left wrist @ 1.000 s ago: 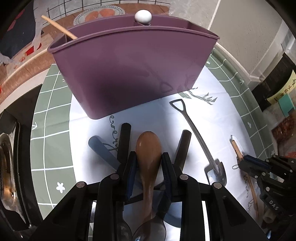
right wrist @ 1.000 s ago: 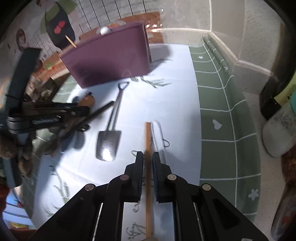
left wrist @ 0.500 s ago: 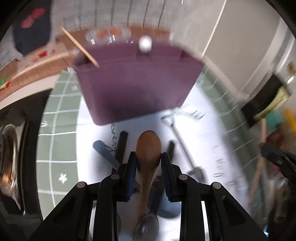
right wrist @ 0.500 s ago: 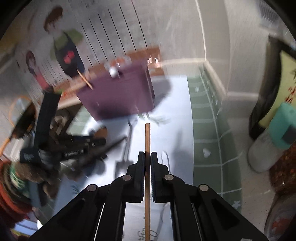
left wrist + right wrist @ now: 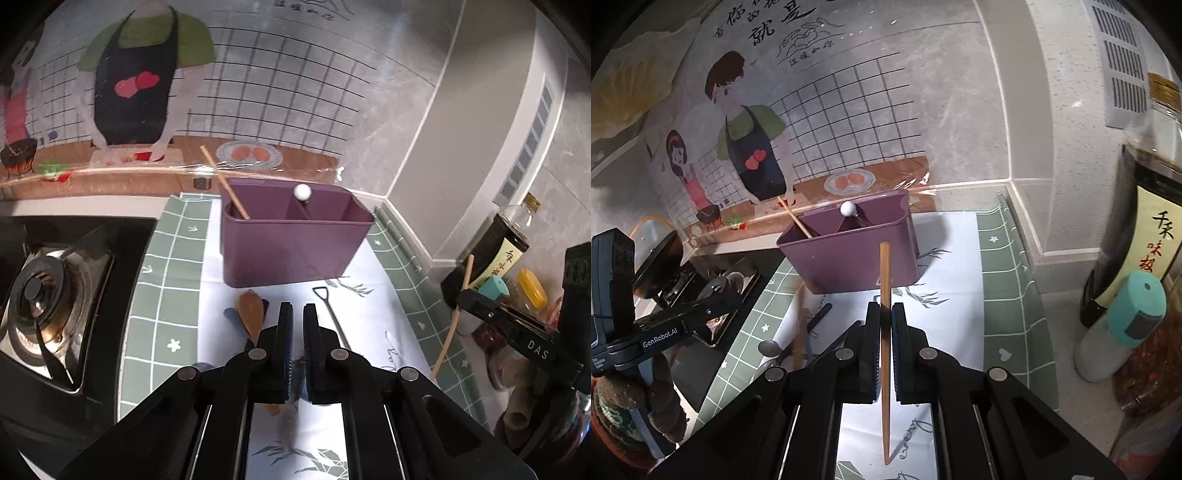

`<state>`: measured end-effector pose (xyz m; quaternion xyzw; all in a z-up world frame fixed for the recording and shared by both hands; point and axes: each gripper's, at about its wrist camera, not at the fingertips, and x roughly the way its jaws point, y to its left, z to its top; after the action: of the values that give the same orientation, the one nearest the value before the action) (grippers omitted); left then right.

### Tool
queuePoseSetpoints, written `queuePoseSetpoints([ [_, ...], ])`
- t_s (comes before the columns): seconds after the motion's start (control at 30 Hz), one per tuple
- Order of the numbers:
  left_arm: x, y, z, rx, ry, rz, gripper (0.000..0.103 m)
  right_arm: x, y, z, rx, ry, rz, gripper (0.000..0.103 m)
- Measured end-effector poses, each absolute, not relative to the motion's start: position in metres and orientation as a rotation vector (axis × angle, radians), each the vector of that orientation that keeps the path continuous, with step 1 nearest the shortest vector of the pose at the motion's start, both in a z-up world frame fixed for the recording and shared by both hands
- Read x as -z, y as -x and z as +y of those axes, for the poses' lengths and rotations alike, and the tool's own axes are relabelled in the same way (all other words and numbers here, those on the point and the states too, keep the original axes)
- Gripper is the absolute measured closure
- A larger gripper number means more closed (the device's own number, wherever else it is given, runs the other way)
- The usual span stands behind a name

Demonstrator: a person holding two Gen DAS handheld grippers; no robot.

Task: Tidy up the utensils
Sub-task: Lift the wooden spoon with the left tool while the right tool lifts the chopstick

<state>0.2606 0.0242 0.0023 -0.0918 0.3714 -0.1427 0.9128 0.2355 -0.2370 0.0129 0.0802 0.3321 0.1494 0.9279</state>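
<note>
1. The left gripper [image 5: 298,314] has its jaws drawn together with nothing between them (the brown wooden spoon [image 5: 251,312] lies on the mat just left of them).
2. The right gripper [image 5: 885,314] clamps a thin wooden chopstick [image 5: 885,332]; the purple plastic utensil holder [image 5: 849,251] stands beyond, another chopstick [image 5: 796,219] leaning in its left compartment.

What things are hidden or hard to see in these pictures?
- Left wrist view: the purple utensil holder has a front wall that hides the lower ends of the chopstick and the white-knobbed utensil.
- Left wrist view: the left gripper covers most of the wooden spoon and the head of the shovel-shaped spoon; below is a grey blur.
- Right wrist view: the sauce bottle is partly cut off by the edge.
</note>
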Motion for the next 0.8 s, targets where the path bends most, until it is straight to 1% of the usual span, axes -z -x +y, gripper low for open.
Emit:
queuePoseSetpoints([
  [0.13, 0.012, -0.267, 0.037, 0.248, 0.219, 0.802, 0.097, -0.011, -0.234, -0.235, -0.308, -0.149, 0.688, 0.097],
  [0.2, 0.021, -0.276, 0.042, 0.241, 0.237, 0.832, 0.092, -0.01, -0.234, -0.236, -0.306, -0.149, 0.696, 0.097],
  [0.23, 0.027, -0.281, 0.042, 0.252, 0.24, 0.847, 0.087, -0.009, -0.234, -0.236, -0.304, -0.149, 0.698, 0.097],
  [0.27, 0.034, -0.287, 0.041, 0.258, 0.233, 0.863, 0.069, -0.008, -0.235, -0.236, -0.303, -0.149, 0.704, 0.097],
  [0.3, 0.04, -0.293, 0.038, 0.255, 0.217, 0.872, 0.054, -0.006, -0.235, -0.236, -0.301, -0.149, 0.71, 0.097],
  [0.33, 0.043, -0.297, 0.035, 0.249, 0.197, 0.874, 0.052, -0.004, -0.236, -0.236, -0.298, -0.151, 0.719, 0.097],
  [0.47, 0.065, -0.323, 0.018, 0.206, 0.059, 0.909, 0.052, 0.003, -0.239, -0.234, -0.294, -0.149, 0.74, 0.097],
  [0.67, 0.101, -0.361, 0.002, 0.177, 0.0, 1.025, 0.053, 0.009, -0.241, -0.229, -0.284, -0.127, 0.763, 0.097],
  [0.8, 0.108, -0.37, -0.004, 0.135, -0.055, 1.024, 0.056, 0.013, -0.243, -0.231, -0.277, -0.128, 0.774, 0.097],
])
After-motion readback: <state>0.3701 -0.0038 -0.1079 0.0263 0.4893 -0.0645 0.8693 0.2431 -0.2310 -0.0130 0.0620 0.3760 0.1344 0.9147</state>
